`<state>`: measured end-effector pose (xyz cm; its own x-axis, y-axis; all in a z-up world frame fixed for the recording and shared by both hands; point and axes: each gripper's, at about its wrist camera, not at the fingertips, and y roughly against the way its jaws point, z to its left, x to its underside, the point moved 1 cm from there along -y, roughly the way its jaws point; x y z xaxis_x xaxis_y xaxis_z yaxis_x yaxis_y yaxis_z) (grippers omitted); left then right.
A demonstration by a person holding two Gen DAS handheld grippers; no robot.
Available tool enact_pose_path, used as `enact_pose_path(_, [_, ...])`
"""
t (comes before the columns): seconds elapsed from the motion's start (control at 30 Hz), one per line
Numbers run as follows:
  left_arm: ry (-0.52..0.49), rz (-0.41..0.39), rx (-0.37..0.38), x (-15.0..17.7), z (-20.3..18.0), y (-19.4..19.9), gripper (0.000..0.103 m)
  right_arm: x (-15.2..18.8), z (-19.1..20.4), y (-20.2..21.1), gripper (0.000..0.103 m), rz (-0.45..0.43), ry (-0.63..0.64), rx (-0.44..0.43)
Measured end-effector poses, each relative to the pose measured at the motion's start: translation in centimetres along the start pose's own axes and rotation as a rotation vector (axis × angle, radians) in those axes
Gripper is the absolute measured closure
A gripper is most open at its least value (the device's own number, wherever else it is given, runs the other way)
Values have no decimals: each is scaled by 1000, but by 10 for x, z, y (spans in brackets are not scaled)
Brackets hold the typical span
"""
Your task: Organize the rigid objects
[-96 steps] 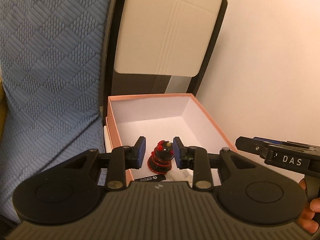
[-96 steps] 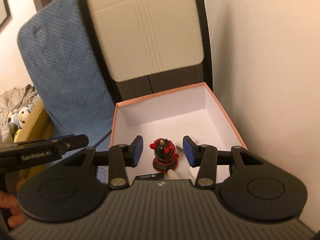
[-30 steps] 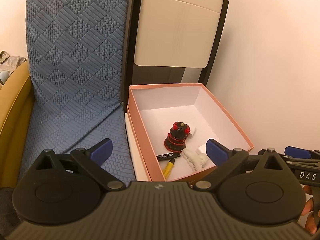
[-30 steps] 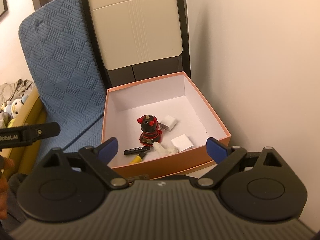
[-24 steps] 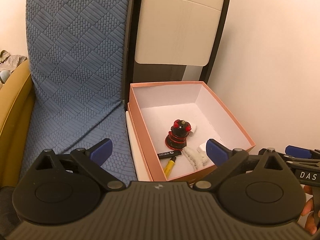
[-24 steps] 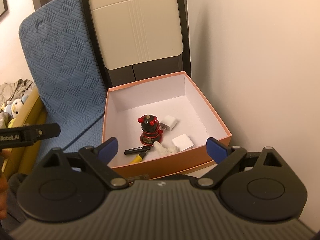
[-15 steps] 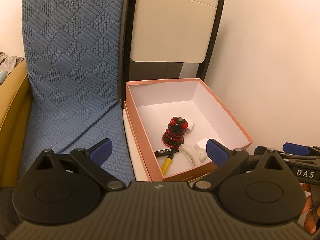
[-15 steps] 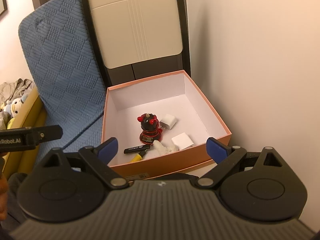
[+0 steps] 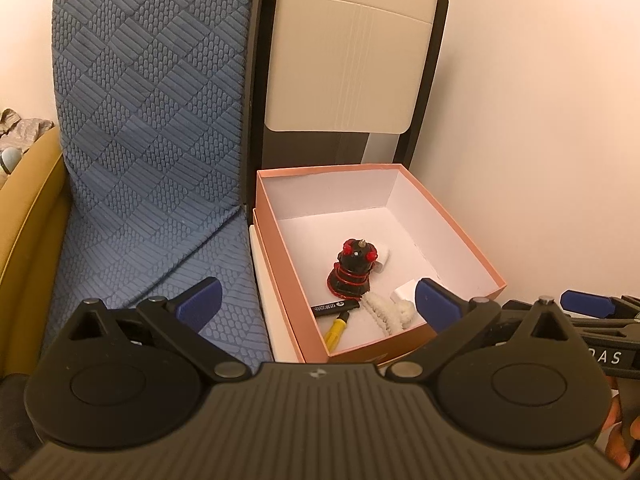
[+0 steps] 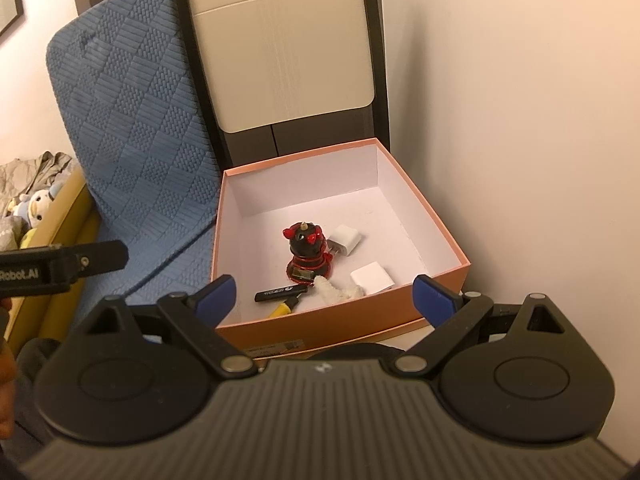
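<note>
Left hand-held gripper [image 9: 318, 304] spread | right view only: plush toy [image 10: 38, 204]

A salmon-pink box [image 10: 344, 320] with a white inside sits on a white lid [image 9: 266, 300], beside a blue quilted cushion [image 9: 152, 160]. A beige folding chair [image 10: 280, 52] leans against the wall behind.

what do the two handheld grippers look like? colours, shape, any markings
Both match: the left gripper and right gripper have a black ribbed body, two round black discs, black linkage arms with silver pivot pins, and blue finger pads. The right unit's side shows white lettering ending "AS"; the left's reads "Robot.AI". No cables visible.
</note>
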<state>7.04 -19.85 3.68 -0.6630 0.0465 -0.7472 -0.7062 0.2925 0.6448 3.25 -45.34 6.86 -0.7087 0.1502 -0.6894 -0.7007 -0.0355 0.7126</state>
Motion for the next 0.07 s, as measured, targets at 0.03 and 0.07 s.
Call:
enact_pose_path(0.03, [0, -1, 3, 0, 0, 1, 0, 0, 0, 1, 7, -1, 0, 0])
enact_pose_path(0.07, [-1, -2, 5, 0, 0, 1, 0, 0, 0, 1, 7, -2, -2, 0])
